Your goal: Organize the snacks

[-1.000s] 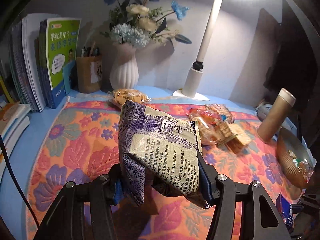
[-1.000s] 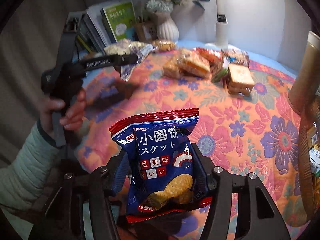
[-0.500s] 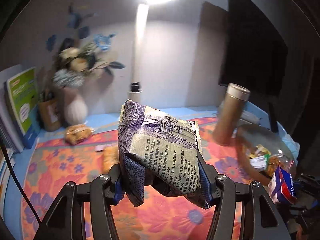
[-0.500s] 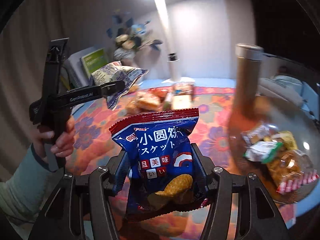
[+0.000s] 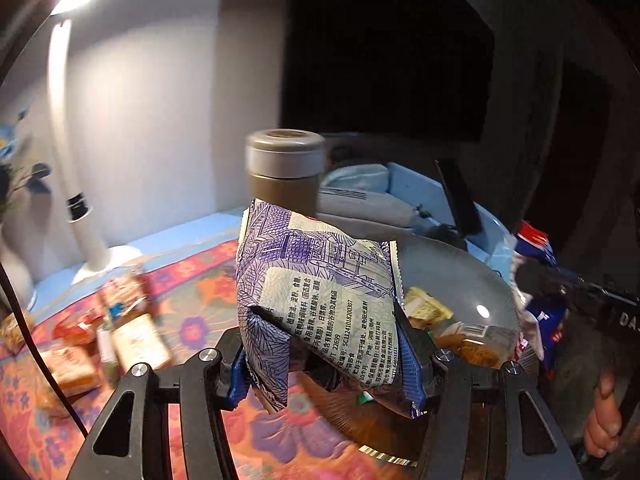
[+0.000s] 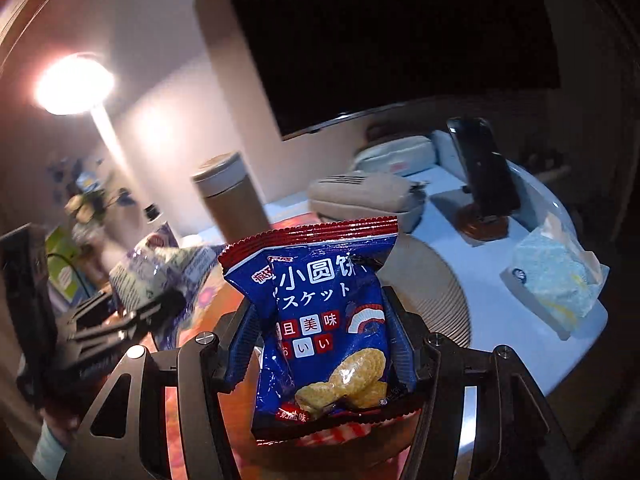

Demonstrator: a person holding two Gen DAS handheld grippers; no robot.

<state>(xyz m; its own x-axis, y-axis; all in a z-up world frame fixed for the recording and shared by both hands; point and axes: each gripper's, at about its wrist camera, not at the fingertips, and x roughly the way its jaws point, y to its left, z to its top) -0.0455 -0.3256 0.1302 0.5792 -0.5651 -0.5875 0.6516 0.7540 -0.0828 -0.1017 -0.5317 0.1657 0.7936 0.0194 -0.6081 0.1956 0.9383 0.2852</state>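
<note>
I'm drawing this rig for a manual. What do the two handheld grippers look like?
The left gripper and the right gripper match: black angular frames with silver bolt heads and blue ribbed pads. A black cable runs beside the left one. White lettering marks the right gripper's body.

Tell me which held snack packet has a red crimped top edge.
The blue biscuit packet in the right tool. The left tool's purple-patterned packet has none.

Printed packets in the two grippers

The blue biscuit packet reads "小圆饼", "スケット", "美味"; the purple packet carries small Chinese print and the number "22699".
</note>
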